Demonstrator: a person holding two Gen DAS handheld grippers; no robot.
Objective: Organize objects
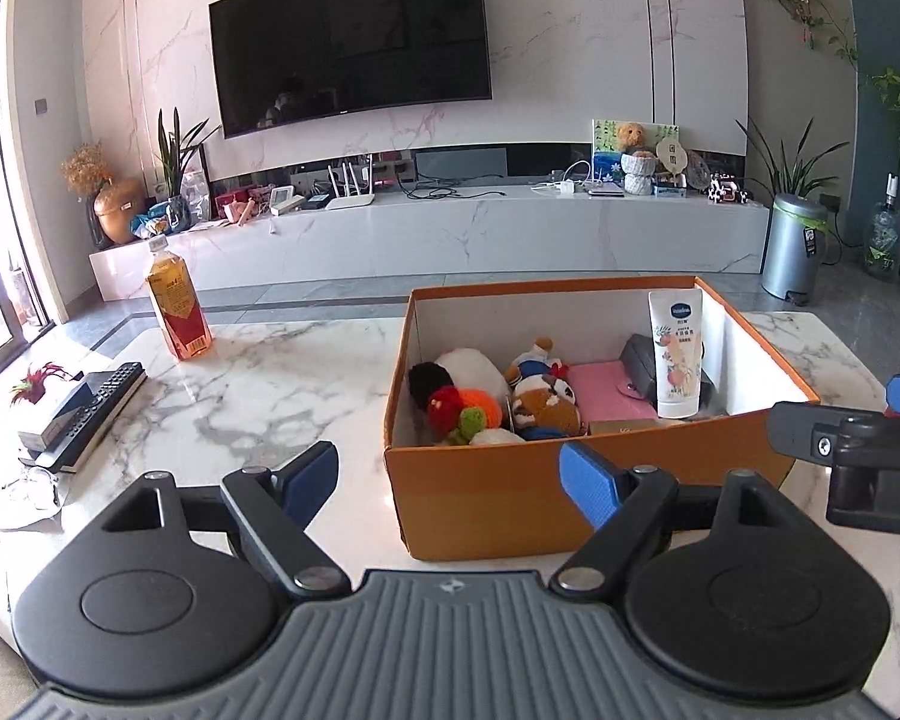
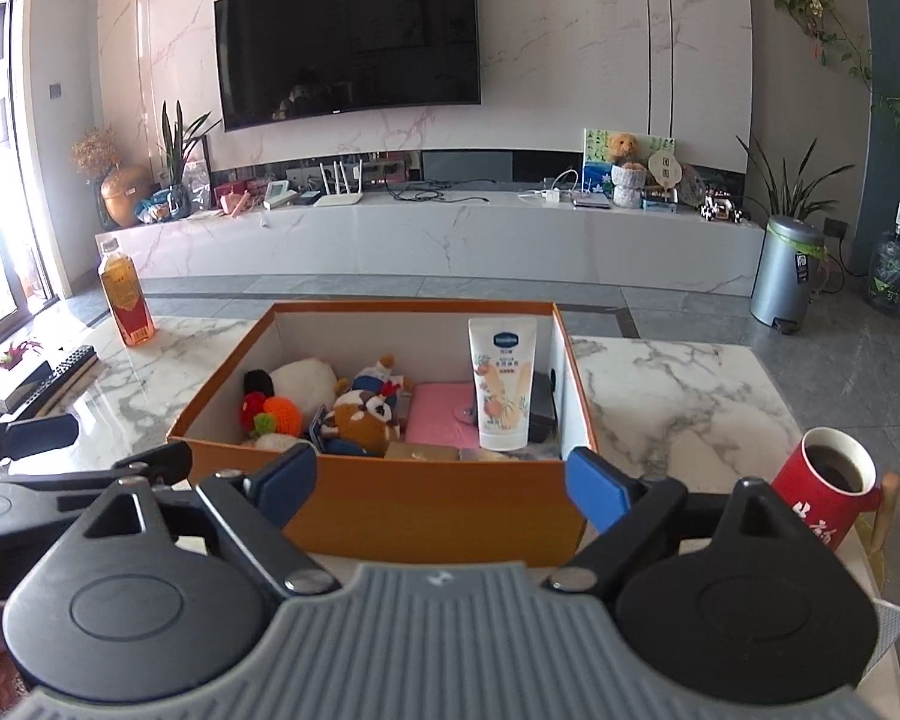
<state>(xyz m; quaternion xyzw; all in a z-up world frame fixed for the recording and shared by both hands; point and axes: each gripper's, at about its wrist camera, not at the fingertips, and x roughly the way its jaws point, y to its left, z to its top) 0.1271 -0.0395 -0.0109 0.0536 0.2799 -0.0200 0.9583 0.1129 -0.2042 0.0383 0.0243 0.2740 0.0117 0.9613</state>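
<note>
Working from the left, we have the remote control [image 1: 99,405] lying on a flat box near the tabletop's [image 1: 270,384] left edge, and behind it the tea bottle [image 1: 177,306] standing upright, well apart from the orange box [image 1: 486,480]. Our left gripper [image 1: 447,477] hovers low in front of that box with its jaws spread wide and nothing between them. We judge the bottle to be the likely next pick for this side: we should swing left, square the blue pads to the labelled body below the shoulder, and close only once the bottle sits centred, since a tall narrow bottle tips easily if one pad touches first. In the middle, the box already holds the plush toys [image 2: 330,402] on its left side, a pink pouch [image 2: 441,420] beside them, and the lotion tube [image 2: 503,384] standing on its cap against the right wall. We would keep any new item clear of that tube, which looks ready to topple. Our right gripper [image 2: 441,483] is likewise wide and empty, just before the box's near wall. Farther right stands the red cup [image 2: 828,489], full of dark liquid; if we take it, we should grip it level, lift slowly and set it down outside the box.
</note>
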